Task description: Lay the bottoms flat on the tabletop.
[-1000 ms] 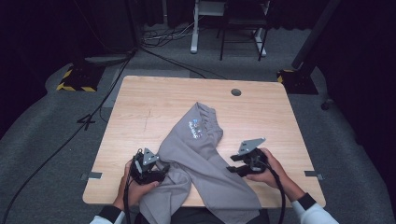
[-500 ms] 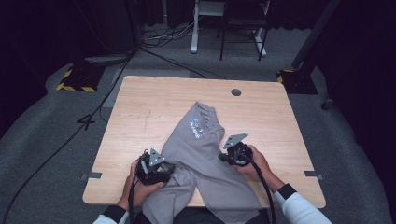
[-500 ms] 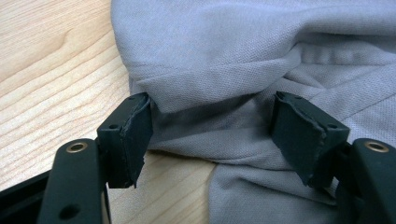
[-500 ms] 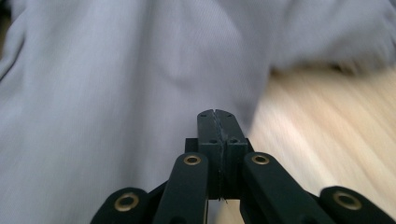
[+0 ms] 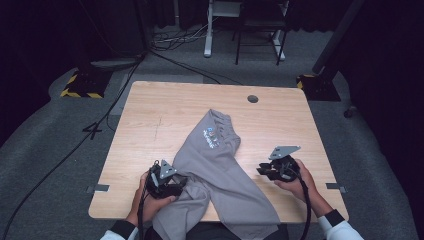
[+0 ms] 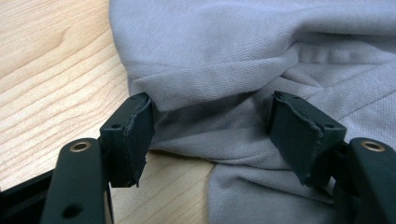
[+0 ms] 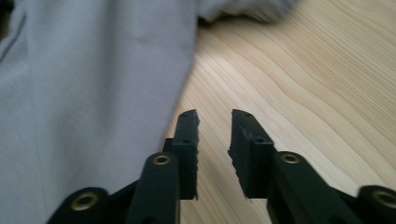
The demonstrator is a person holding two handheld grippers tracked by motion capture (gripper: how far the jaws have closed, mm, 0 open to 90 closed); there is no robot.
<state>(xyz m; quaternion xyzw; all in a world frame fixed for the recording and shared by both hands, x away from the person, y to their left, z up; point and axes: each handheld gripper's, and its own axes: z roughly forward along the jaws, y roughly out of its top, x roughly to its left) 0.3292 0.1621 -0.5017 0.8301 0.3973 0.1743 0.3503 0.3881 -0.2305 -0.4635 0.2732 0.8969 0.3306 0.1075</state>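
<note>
Cloth of a grey garment [image 5: 220, 170] is draped over the table's near edge, between the two hands, and is stretched diagonally toward the middle of the wooden table [image 5: 165, 107]. The left gripper [image 5: 167, 181] is held at the garment's left border near the near-left corner; in the left gripper view its jaws are seen wide apart, with a folded ridge of fabric [image 6: 210, 88] lying between them, seemingly not yet pinched. The right gripper [image 5: 267, 170] is held over bare wood just beside the garment's right border, toward the near-right corner; its jaws are parted by a narrow gap with nothing in it. A small blue-and-white print [image 5: 211, 137] is seen on the far part of the garment. Beyond it, bare tabletop is left open to the far edge, where a round grommet hole [image 5: 253, 99] is set.
</note>
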